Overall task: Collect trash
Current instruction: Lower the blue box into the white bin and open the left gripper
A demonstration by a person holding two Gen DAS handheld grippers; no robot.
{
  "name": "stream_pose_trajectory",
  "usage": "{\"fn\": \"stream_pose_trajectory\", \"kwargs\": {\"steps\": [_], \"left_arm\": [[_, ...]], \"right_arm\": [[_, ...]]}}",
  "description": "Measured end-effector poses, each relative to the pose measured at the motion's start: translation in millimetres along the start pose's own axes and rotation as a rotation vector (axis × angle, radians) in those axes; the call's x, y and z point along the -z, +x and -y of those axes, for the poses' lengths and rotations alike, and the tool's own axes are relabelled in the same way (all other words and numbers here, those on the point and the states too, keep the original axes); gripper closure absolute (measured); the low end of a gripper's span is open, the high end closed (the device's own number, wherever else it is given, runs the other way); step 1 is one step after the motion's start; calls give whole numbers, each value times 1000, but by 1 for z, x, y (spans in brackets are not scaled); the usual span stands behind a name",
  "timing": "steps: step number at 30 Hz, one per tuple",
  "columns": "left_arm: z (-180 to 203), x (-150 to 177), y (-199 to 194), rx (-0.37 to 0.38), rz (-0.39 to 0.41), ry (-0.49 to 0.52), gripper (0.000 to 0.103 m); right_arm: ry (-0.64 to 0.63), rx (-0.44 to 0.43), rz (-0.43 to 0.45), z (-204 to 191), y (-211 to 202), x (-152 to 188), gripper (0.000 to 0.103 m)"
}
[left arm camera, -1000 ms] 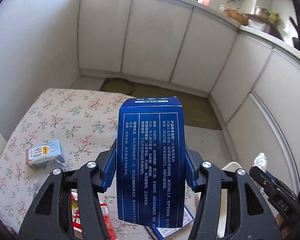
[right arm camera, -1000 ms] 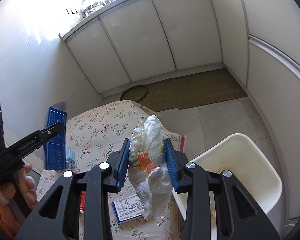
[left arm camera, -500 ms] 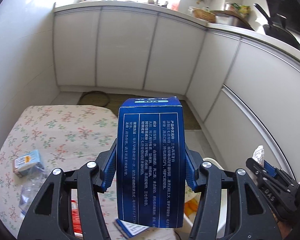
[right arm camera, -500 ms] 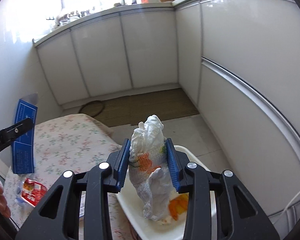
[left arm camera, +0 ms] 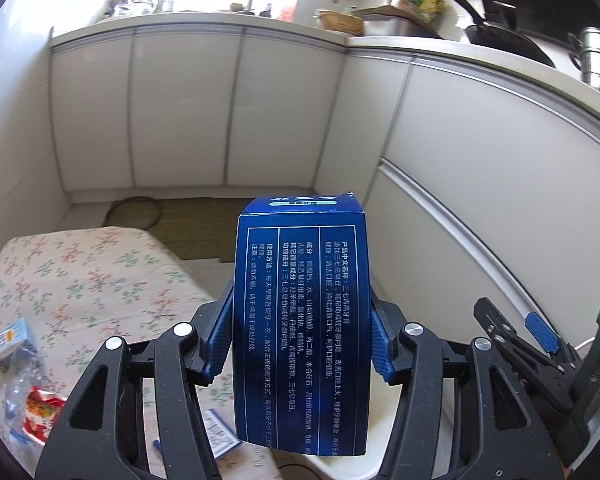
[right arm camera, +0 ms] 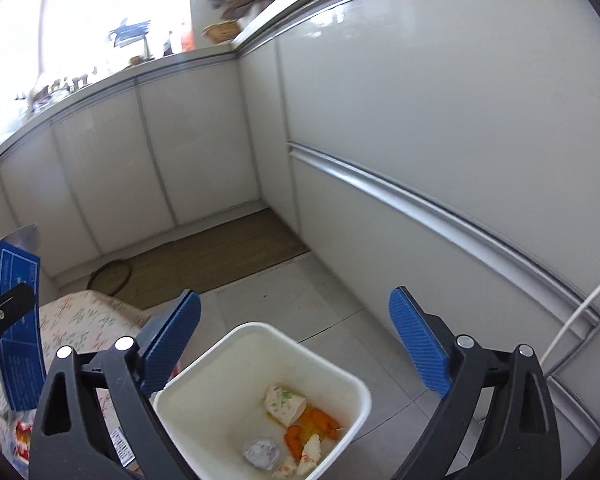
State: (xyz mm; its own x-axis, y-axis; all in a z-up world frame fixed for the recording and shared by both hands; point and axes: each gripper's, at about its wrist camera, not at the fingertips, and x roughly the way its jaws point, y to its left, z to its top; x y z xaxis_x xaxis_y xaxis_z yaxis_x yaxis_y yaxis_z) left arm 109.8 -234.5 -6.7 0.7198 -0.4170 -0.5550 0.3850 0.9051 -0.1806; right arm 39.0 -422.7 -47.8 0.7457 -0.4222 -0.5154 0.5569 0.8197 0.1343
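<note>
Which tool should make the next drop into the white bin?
Left. The left tool is clamped on the blue box, trash ready to drop. The right tool hangs open and empty over the white bin.

Left hand-held gripper (left arm camera: 302,346) clamped — right hand-held gripper (right arm camera: 294,346) apparently spread wide.

Glossy blue cardboard box (left arm camera: 302,312), smooth white plastic bin (right arm camera: 228,364), floral cloth tablecloth (left arm camera: 80,280)

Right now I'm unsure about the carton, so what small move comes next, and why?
Probably carry the left tool, shut on the blue carton, over the white bin and release. The right tool hangs open above the bin, and trash already lies inside.
</note>
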Motion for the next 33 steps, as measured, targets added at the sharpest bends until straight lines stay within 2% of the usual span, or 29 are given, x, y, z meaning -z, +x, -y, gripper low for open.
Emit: {"fn": "stream_pose_trajectory", "kwargs": {"steps": [8, 14, 16, 19, 27, 33], "left_arm": [[37, 6, 14, 84, -20, 39, 49], [54, 11, 34, 135, -77, 48, 48], [59, 13, 42, 141, -99, 57, 45], [59, 16, 46, 135, -116, 59, 36], [46, 20, 39, 80, -101, 71, 24], [19, 27, 32, 3, -112, 79, 19]], "right_arm": [[33, 129, 53, 17, -1, -4, 8], [46, 188, 79, 28, -2, -8, 7], [52, 200, 76, 31, -1, -9, 7], [56, 209, 77, 34, -2, -9, 7], [32, 196, 84, 24, -3, -7, 7], [-19, 116, 48, 0, -5, 2, 7]]}}
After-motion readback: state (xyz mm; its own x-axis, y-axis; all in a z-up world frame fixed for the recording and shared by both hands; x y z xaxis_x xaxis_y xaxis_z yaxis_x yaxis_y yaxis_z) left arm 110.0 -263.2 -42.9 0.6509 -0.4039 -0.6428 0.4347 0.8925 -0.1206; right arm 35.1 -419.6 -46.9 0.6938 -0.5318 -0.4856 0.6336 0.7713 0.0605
